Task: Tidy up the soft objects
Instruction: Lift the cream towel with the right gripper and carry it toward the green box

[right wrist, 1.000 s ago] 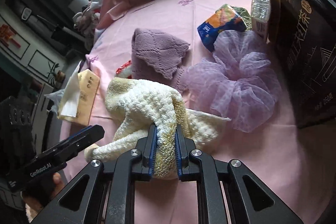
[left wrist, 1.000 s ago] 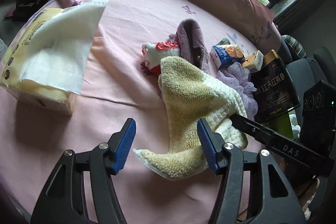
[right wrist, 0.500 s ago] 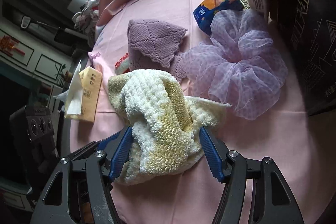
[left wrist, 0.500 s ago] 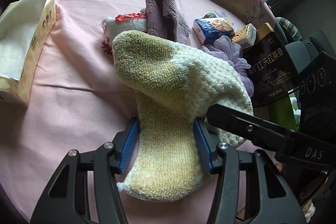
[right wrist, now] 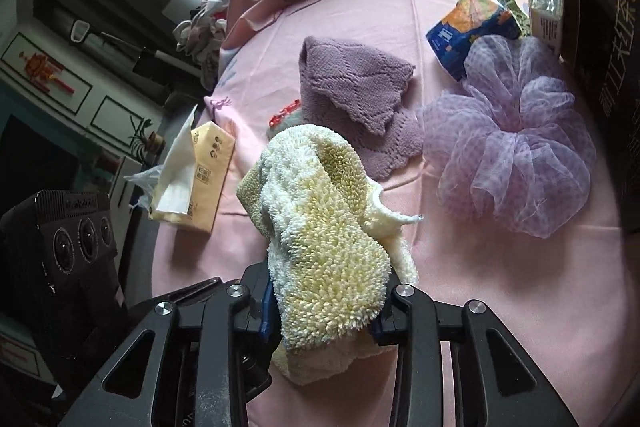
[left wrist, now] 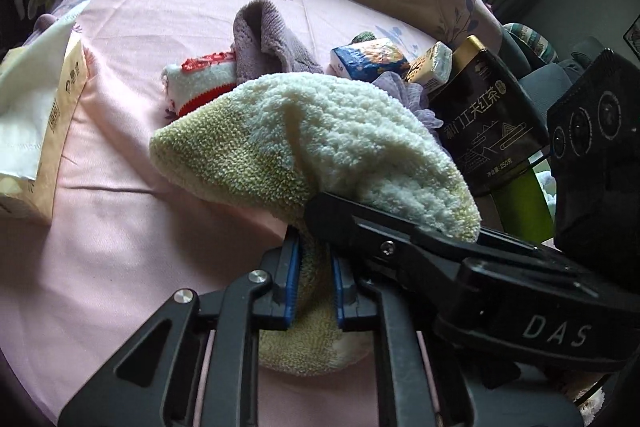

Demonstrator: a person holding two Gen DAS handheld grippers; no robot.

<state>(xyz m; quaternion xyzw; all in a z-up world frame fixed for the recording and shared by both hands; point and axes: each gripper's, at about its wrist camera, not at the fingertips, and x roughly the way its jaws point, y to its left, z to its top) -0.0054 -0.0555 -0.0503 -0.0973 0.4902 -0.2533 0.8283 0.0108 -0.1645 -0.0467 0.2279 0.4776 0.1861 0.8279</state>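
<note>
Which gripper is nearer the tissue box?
Left. The left gripper, shut on the towel, sits on the side toward the tissue box; the right gripper lies beyond it.

"DAS" on right gripper (left wrist: 440,247) arm; "250" on black tea box (left wrist: 486,123).

One yellow-cream towel (right wrist: 328,247), one purple knitted cloth (right wrist: 352,95), one lilac mesh scrunchie (right wrist: 516,155), one red-and-white sock (left wrist: 200,79), one tissue box (right wrist: 204,175), two small packets (right wrist: 472,27), one black tea box (left wrist: 488,123), two grippers (left wrist: 314,287)

Both wrist views close, angled down, sharing towel (left wrist: 320,147).
</note>
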